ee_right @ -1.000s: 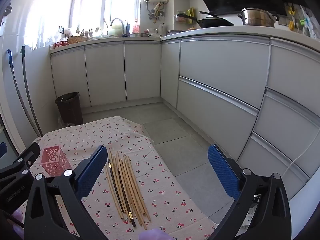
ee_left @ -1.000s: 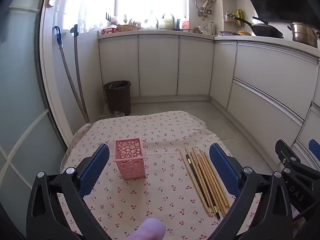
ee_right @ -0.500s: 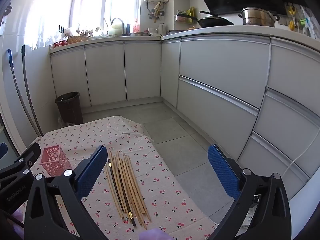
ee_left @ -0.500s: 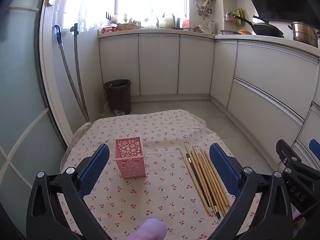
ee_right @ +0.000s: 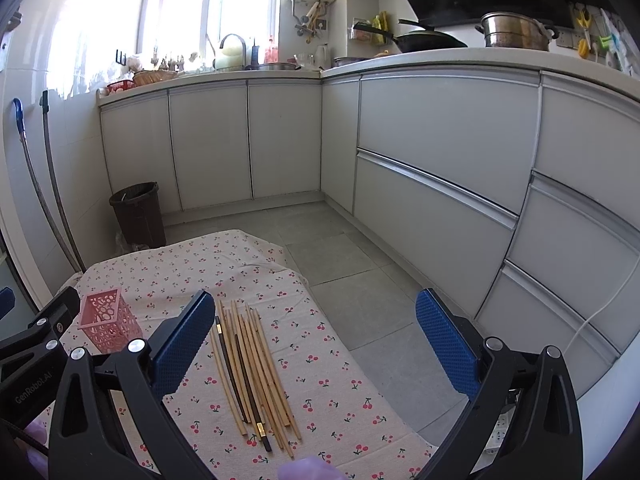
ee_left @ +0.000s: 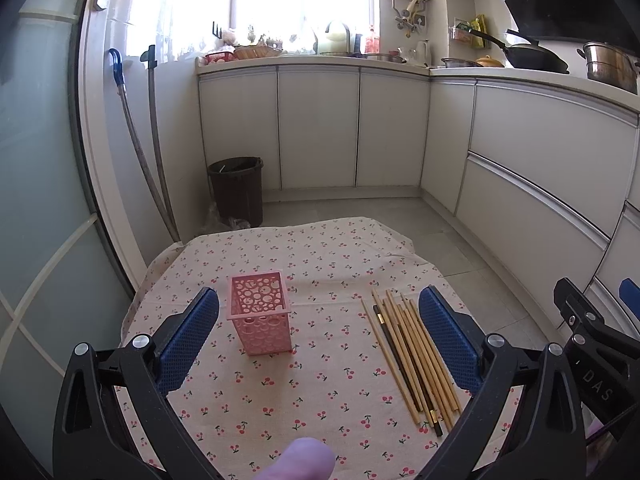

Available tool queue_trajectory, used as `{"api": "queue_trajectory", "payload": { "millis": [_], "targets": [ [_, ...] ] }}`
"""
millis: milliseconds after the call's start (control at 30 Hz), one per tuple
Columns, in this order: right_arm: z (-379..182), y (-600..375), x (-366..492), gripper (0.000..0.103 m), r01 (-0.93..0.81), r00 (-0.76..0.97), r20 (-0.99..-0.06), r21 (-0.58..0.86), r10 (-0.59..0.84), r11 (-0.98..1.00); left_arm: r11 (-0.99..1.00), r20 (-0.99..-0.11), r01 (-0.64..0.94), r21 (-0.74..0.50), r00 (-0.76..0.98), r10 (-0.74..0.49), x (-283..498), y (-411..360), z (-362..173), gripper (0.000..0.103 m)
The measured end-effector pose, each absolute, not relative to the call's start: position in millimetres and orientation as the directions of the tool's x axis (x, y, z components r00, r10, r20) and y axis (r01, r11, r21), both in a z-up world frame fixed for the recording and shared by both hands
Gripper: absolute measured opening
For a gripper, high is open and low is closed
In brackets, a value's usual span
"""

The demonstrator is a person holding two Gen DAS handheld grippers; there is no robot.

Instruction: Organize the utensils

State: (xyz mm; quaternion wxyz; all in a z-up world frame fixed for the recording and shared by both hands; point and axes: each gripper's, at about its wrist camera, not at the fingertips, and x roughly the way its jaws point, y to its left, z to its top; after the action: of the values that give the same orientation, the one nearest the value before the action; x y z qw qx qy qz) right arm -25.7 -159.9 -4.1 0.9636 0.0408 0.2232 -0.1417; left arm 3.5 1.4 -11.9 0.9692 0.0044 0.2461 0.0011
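A pink perforated holder [ee_left: 259, 314] stands upright and empty on the cherry-print cloth [ee_left: 312, 392]. Several wooden chopsticks [ee_left: 412, 360], among them a dark one, lie side by side to its right. My left gripper [ee_left: 319, 332] hovers open over the cloth, with the holder inside its left finger and the chopsticks inside its right finger. In the right wrist view the chopsticks [ee_right: 252, 364] lie just right of the left fingertip of my right gripper [ee_right: 310, 344], which is open and holds nothing. The holder [ee_right: 106, 318] sits far left there.
A dark waste bin [ee_left: 236, 190] stands on the floor beyond the table, beside two hoses [ee_left: 156, 152] on the wall. White cabinets [ee_right: 440, 168] run along the back and right. The cloth's right edge [ee_right: 320, 320] drops to grey floor tiles.
Both views have shifted only very slightly; holder and chopsticks lie where they were, and both grippers stay open.
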Motion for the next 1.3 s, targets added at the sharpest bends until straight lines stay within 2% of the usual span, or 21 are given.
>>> {"api": "queue_trajectory", "payload": {
  "millis": [1300],
  "targets": [
    [-6.4, -160.2, -23.8, 0.098, 0.293, 0.858, -0.446, 0.015, -0.255, 0.956, 1.0, -0.489, -0.004, 0.013, 0.872, 0.01, 5.3, 5.8, -14.4, 0.096]
  ]
}}
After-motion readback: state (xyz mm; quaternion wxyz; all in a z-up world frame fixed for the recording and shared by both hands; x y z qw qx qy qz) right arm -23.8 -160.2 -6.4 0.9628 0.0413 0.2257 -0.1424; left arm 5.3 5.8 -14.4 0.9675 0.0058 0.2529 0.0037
